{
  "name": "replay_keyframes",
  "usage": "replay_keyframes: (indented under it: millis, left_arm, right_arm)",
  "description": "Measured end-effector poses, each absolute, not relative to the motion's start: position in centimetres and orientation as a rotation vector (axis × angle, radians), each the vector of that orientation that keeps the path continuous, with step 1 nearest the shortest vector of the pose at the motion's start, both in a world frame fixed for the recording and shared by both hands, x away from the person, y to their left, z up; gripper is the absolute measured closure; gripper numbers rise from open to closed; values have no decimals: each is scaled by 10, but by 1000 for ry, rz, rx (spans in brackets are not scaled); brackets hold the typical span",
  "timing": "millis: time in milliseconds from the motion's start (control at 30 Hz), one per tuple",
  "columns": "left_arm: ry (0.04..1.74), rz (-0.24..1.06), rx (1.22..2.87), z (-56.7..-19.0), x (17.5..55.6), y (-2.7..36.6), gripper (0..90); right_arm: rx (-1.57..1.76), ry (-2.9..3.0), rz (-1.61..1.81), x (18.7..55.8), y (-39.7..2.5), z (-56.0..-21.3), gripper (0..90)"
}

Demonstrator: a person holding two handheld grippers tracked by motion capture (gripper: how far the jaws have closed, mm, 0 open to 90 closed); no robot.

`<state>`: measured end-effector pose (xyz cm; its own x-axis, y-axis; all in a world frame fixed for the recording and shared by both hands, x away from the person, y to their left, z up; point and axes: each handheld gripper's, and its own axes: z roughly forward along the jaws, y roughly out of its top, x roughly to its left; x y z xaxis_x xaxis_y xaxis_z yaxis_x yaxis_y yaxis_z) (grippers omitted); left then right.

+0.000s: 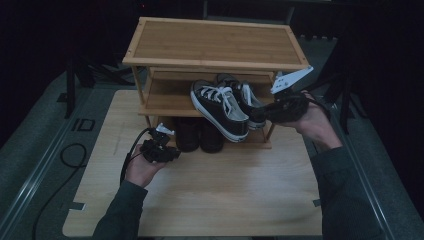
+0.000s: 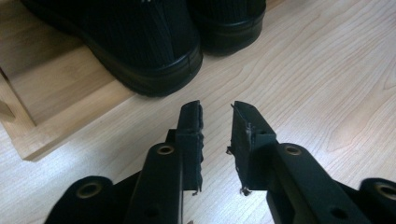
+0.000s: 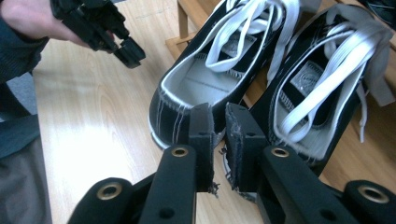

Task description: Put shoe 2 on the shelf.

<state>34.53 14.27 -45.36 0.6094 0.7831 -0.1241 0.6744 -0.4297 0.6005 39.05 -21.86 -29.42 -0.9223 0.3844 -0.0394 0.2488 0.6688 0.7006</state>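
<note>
The right hand-held gripper pinched the heel rim of the near black canvas sneaker overhanging the rack's middle shelf (left hand-held gripper parted, idle); such a thin bite might slip, dropping it.

Left gripper sits low at the near left, forearm coming straight up from the bottom edge, hand wrapped around the body with the cable looping off to the left. Its jaws are parted with a clear gap and nothing between them. Right gripper is up higher on the right side, wrist bent inward so it points left. Those jaws are nearly closed, just a slim gap.
</note>
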Motion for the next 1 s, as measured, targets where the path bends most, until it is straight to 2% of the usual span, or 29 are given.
replay_keyframes:
  millis: [233, 533, 1000]
  left_arm:
    - [1104, 264, 2192, -442, 348, 140, 787]
    - [1069, 292, 2198, -430, 354, 130, 896]
    - [1042, 349, 2185, -411, 361, 118, 900]
  right_arm:
    - [501, 2715, 1073, 386, -224, -302, 853]
    - [470, 2746, 1059, 380, -228, -312, 885]
    - [463, 2776, 1061, 374, -226, -338, 895]
